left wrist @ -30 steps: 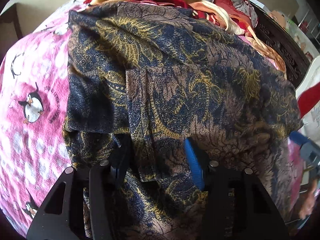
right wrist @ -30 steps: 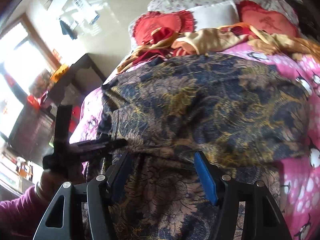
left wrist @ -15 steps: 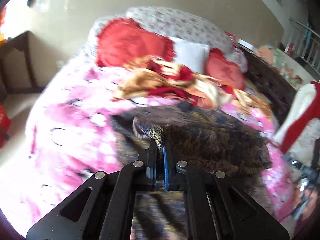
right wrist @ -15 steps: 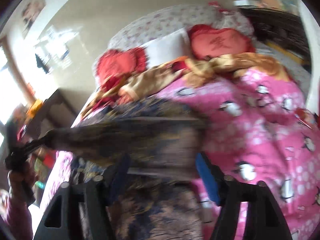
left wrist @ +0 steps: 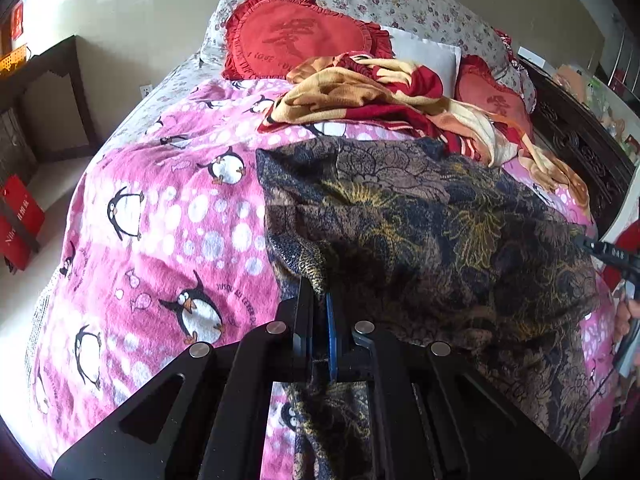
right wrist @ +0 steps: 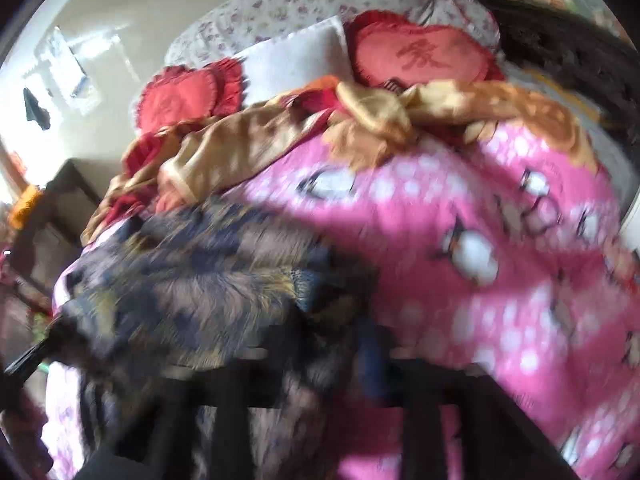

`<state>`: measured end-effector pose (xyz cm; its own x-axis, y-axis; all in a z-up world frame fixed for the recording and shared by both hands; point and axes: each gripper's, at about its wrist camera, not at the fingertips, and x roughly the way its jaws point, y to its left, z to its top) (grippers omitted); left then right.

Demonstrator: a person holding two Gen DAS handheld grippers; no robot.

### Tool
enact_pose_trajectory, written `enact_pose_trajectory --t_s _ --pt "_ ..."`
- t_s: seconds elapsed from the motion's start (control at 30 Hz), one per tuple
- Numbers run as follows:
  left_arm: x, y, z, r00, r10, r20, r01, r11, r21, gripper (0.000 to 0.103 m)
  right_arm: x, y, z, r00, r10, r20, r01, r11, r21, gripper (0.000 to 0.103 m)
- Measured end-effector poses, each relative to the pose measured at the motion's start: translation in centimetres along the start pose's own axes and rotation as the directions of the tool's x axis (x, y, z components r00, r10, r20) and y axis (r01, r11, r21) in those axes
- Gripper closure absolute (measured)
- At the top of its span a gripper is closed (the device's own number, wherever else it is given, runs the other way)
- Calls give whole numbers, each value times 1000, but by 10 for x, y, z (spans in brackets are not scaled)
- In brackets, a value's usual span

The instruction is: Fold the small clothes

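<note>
A dark blue, brown and gold patterned garment [left wrist: 432, 232] lies spread on the pink penguin blanket [left wrist: 168, 232]. My left gripper [left wrist: 318, 300] is shut on its near left edge, with cloth pinched between the fingers. The right gripper's tip [left wrist: 608, 252] shows at the garment's right edge in the left wrist view. The right wrist view is blurred: the garment [right wrist: 200, 292] bunches over my right gripper [right wrist: 324, 344], whose jaws I cannot make out.
A crumpled red and tan blanket [left wrist: 380, 92] lies behind the garment. Red heart cushions [left wrist: 304, 36] and a white pillow [left wrist: 424, 52] sit at the bedhead. A dark side table [left wrist: 44, 92] stands left, a carved dark wooden frame [left wrist: 580, 148] right.
My left gripper closed on the garment's edge and pulled back. The garment, lifted half a second ago, now lies spread lower on the bed. The right gripper is moving fast.
</note>
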<state>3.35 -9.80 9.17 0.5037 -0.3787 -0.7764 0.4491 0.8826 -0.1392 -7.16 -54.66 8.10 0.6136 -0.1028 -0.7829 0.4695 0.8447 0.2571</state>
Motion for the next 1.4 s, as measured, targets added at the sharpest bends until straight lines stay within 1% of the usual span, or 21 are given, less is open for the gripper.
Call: enact_pose_trajectory --t_s 0.03,0.13,0.23,0.3,0.33,0.37,0.43,0.5,0.53,0.57,0.6,0.63,0.67,0.8,0.83,0.93,1.0,1.1,1.13,1.27,1.4 --pt "5 -2 0 1000 6 -4 -6 1000 3 99 4 -2 4 1000 -3 13 2 1000 19 92" --pt "20 -12 -2 999 26 -35 -25 999 20 99 24 -10 15 994 -104 25 103 994 46 93" --pt "28 -14 -9 998 36 -53 -34 999 35 99 25 -22 12 999 -46 -5 46 992 120 92" --pt "29 -13 -13 998 40 -50 -38 998 43 99 1 -28 1 1000 15 13 -17 990 143 72" --pt "30 -12 -14 998 41 -54 -39 998 41 99 -8 -29 -5 999 46 16 -48 988 146 38" --pt "31 -11 -15 998 40 -58 -38 999 35 99 -17 -31 -13 996 86 21 -88 984 153 19" --pt "35 -9 -17 997 42 -63 -40 999 23 99 -32 -28 -34 986 162 27 -165 975 152 19" --pt "37 -9 -18 997 45 -67 -44 999 13 99 -32 -19 -52 980 200 -26 -195 974 118 22" --pt "38 -10 -20 997 46 -68 -45 999 9 99 -28 -13 -61 974 218 -55 -211 972 103 39" --pt "39 -11 -21 997 50 -67 -49 999 9 99 -23 -7 -67 970 227 -86 -221 972 80 65" --pt "38 -11 -21 996 52 -67 -51 999 10 99 -18 0 -72 972 203 -116 -200 979 35 70" --pt "37 -11 -22 996 50 -71 -49 999 11 99 -18 5 -75 985 133 -113 -138 990 -30 80" --pt "36 -11 -23 996 42 -75 -41 999 11 99 -21 7 -75 991 95 -91 -101 993 -68 81" --pt "37 -11 -30 994 34 -104 -31 999 26 98 -16 -5 -77 995 -2 -95 -4 998 -61 83" --pt "38 -11 -31 993 39 -110 -36 999 31 98 -10 -8 -81 993 3 -118 -10 998 -59 82" --pt "32 -10 -33 994 43 -104 -40 999 26 92 -23 -11 -75 995 -25 -97 23 999 -25 62" --pt "24 -8 -31 996 42 -79 -41 999 13 84 -41 -10 -68 998 -60 -30 60 998 -3 61" --pt "19 -8 -27 999 37 -40 -37 999 1 64 -60 6 -56 998 -4 62 6 1000 -27 61" --pt "21 -9 -25 999 35 -41 -35 999 -1 58 -57 15 -49 998 16 64 -12 999 -51 61" --pt "38 -13 -22 997 48 -66 -49 999 -13 58 -19 34 -31 1000 -3 23 5 996 -92 61" --pt "54 -14 -21 993 70 -95 -72 997 -14 57 21 29 -23 998 -70 -6 69 993 -94 59"
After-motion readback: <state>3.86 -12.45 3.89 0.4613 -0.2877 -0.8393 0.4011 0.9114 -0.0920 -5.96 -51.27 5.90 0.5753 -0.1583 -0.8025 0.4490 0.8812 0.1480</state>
